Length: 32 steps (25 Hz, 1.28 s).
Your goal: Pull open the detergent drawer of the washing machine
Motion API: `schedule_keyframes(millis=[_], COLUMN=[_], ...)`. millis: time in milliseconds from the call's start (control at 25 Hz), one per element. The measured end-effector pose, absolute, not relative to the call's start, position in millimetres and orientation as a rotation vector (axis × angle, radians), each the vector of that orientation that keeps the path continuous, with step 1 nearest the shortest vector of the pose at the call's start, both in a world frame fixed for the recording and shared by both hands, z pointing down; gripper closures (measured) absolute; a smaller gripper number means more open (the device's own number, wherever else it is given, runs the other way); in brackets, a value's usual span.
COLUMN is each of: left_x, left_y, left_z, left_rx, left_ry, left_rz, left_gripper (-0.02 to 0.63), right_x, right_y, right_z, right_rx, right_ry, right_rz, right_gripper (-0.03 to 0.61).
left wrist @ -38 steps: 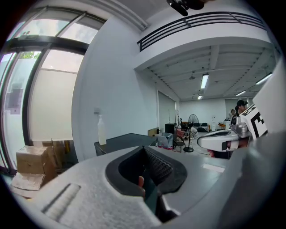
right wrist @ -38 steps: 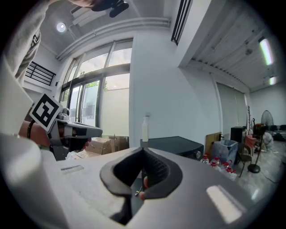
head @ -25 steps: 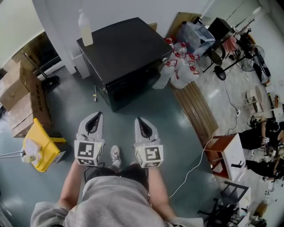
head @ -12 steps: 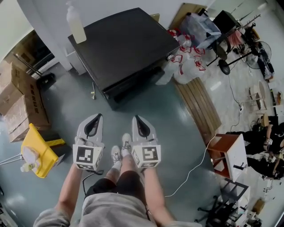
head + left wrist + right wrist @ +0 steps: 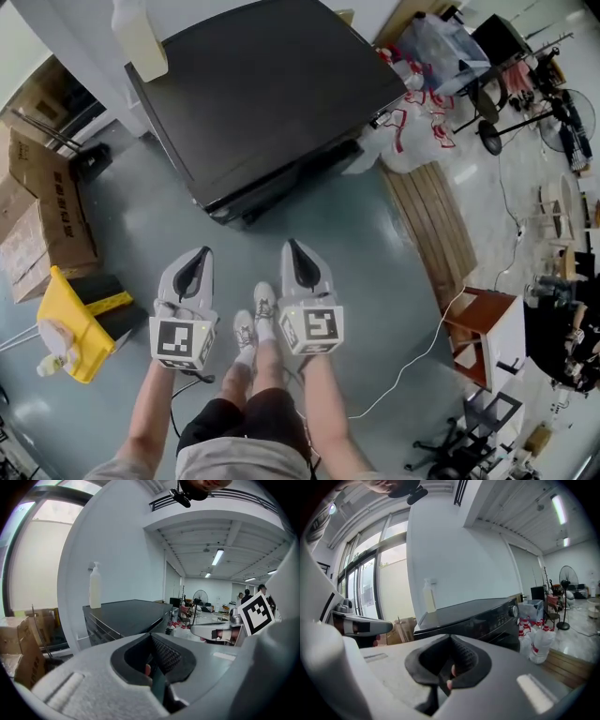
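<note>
The black washing machine [image 5: 272, 84] stands ahead of me, its front panel [image 5: 281, 183] facing my grippers across a stretch of floor. In the right gripper view its control panel with a round knob [image 5: 514, 611] shows; I cannot pick out the drawer on it. A white pump bottle [image 5: 141, 37] stands on the machine's back left corner. My left gripper [image 5: 197, 262] and right gripper [image 5: 298, 258] are held side by side, both pointing at the machine and well short of it. Both are shut with nothing between the jaws.
A yellow floor sign [image 5: 70, 328] and cardboard boxes [image 5: 42, 225] lie to the left. Plastic bags and bottles [image 5: 422, 103] and a wooden slatted board [image 5: 431, 225] lie right of the machine. A white cable [image 5: 412, 356] runs across the floor. My shoes [image 5: 253, 319] are under the grippers.
The washing machine has grown larger and nearer in the head view. Both grippers have sunk and moved toward it together, still shut and side by side.
</note>
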<state>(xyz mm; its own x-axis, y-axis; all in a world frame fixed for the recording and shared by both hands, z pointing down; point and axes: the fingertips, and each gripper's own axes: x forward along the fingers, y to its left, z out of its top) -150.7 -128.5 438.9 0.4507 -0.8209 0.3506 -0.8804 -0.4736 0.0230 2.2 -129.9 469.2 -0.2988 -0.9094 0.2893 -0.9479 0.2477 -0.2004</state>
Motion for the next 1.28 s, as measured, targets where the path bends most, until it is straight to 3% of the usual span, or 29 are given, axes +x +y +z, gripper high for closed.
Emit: schedule_keyframes(millis=[400,640,760,1000,1280], left_x=[-147,-154,-160,-170,-175], left_y=[-161,-159,-159,-158,-155], left_z=[493,517,522,537,549], left_rx=[2.427,2.386,2.353,2.297,2.254], left_ry=[-1.509,-1.517,-1.533,-1.547,-1.560], left_rz=[0.453,0.484,0.491,0.493,0.511], left_gripper=[0.603,0.603,0.603,0.603,0.603], right_x=[3,2,6,16,7], right_y=[-180,-199,-206,-225,-238], right_z=[515,531,537,540,539], right_rx=[1.777,1.851,1.888,1.910,1.870], right_ry=[-2.452,-2.583,-2.658,-2.853,-2.902], right_rz=[0.601,0.994,1.286,1.939,2.038], right_gripper=[0.575,0.572,0.538,0.382,0.340])
